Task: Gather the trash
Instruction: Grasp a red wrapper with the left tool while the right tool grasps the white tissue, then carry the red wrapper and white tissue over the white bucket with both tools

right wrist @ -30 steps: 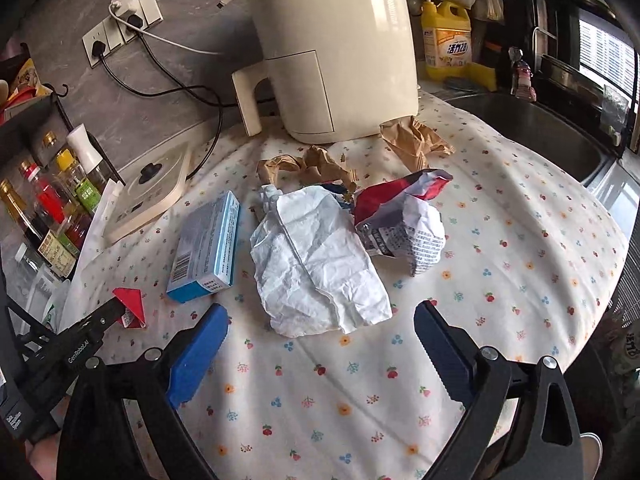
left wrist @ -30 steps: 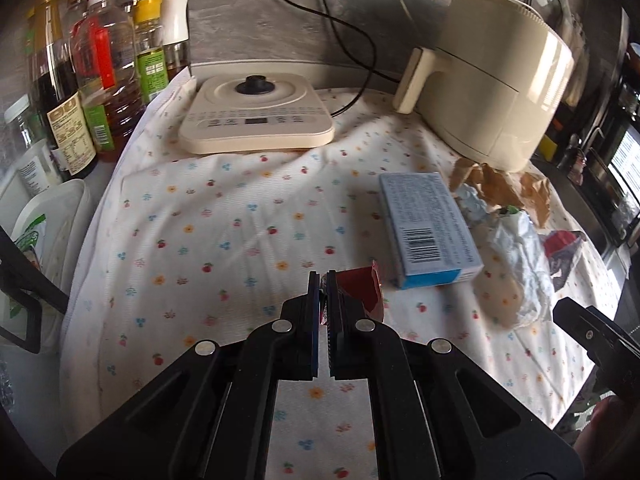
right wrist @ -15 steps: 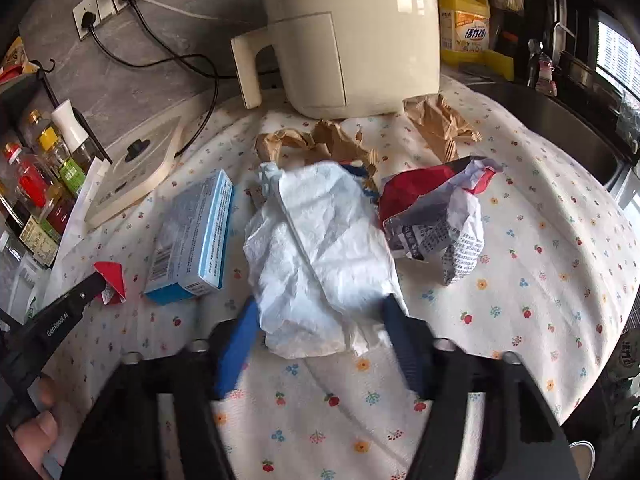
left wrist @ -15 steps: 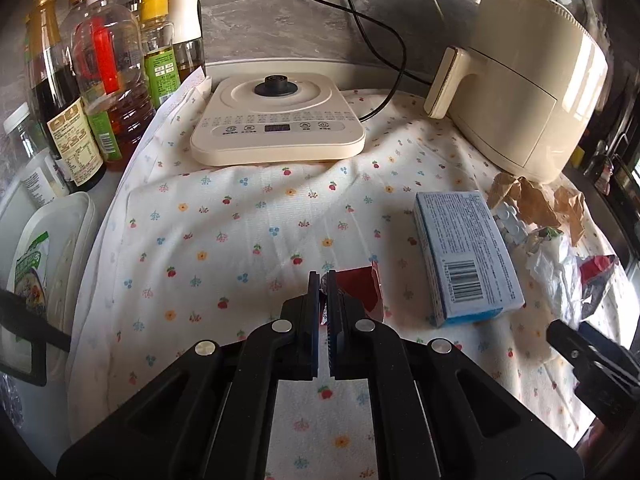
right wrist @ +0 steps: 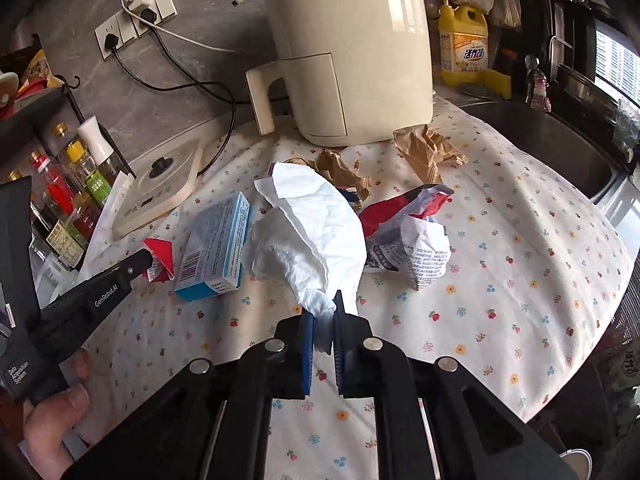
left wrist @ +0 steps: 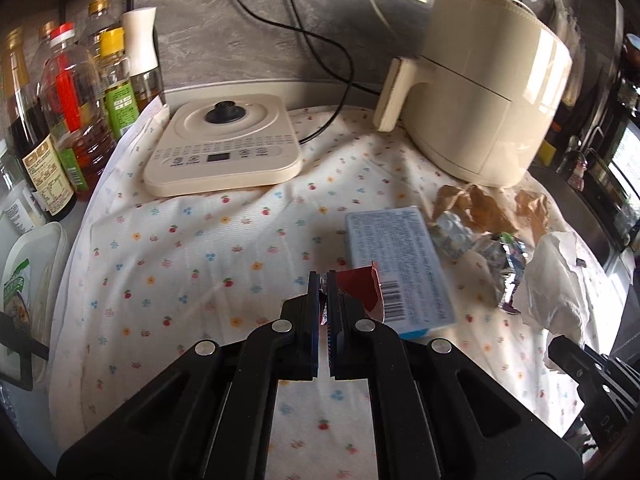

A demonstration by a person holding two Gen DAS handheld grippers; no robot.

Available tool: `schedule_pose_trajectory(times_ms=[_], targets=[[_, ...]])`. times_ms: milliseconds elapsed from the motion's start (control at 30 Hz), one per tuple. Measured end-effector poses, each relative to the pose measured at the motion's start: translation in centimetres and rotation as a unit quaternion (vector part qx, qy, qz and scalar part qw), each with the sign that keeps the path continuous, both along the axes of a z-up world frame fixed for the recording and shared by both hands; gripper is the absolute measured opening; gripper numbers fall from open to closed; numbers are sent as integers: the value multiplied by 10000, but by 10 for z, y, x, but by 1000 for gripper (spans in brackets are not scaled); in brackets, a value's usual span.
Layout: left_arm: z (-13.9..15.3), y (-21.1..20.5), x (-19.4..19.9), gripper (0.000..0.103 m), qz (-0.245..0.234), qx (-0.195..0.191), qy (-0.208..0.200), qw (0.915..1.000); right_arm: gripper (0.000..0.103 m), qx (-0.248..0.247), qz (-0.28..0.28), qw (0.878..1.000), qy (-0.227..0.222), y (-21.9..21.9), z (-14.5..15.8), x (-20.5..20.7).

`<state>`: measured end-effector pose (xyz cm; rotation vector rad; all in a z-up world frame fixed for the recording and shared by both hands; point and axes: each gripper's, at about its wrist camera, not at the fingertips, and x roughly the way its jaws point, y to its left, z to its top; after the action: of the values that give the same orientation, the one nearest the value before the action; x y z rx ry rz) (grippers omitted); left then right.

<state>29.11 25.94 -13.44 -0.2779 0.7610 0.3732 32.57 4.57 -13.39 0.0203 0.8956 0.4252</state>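
Trash is spread all over a floral tablecloth [right wrist: 520, 240] on the counter, and both tongs are clenched on a piece of it. Left gripper [left wrist: 323, 280] has its jaws squeezed together on a small red wrapper [left wrist: 358, 286], holding it just above the cloth right next to a light blue box [left wrist: 396, 264] with a barcode; from the right wrist camera you can see the same red wrapper [right wrist: 160, 258] pinched at the tip of the left gripper [right wrist: 150, 260], beside the box [right wrist: 214, 248]. Right gripper [right wrist: 323, 312] is clamped on the near corner of a big crumpled white paper [right wrist: 316, 220], and the sheet bunches up where the blue pads bite into it. Just to the right of the white paper sits a crumpled red and white printed wrapper [right wrist: 412, 240], touching or nearly touching it. Behind those are two scrunched brown paper bits [right wrist: 428, 148], near the base of a cream air fryer [right wrist: 348, 52]. Off to the left there's a flat cream appliance base [left wrist: 222, 152] with a black knob, plus a row of sauce and oil bottles [left wrist: 76, 116] along the wall. A yellow detergent bottle [right wrist: 464, 48] stands beside the sink [right wrist: 540, 140] at the far right.
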Motion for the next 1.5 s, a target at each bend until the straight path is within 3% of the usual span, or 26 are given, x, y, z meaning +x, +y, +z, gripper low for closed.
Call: schedule_pose_trajectory(times_ms=[333, 700, 1067, 1267, 1500], targets=[[14, -61, -14, 4, -516, -42, -165, 9985, 9, 23, -598, 9982, -95, -69, 15, -32], [16, -172, -20, 4, -1490, -131, -160, 9886, 9, -110, -1652, 9862, -46, -186, 21, -80], [-6, -304, -25, 4, -2721, -182, 161, 9620, 9, -204, -2818, 9590, 217, -297, 7, -129], [-27, -367, -38, 4, -3271, -171, 433, 9438, 10, -188, -3426, 9377, 546, -350, -14, -162], [-57, -422, -56, 4, -3662, -173, 773, 9272, 12, -178, -3770, 9208, 985, -395, -48, -196]])
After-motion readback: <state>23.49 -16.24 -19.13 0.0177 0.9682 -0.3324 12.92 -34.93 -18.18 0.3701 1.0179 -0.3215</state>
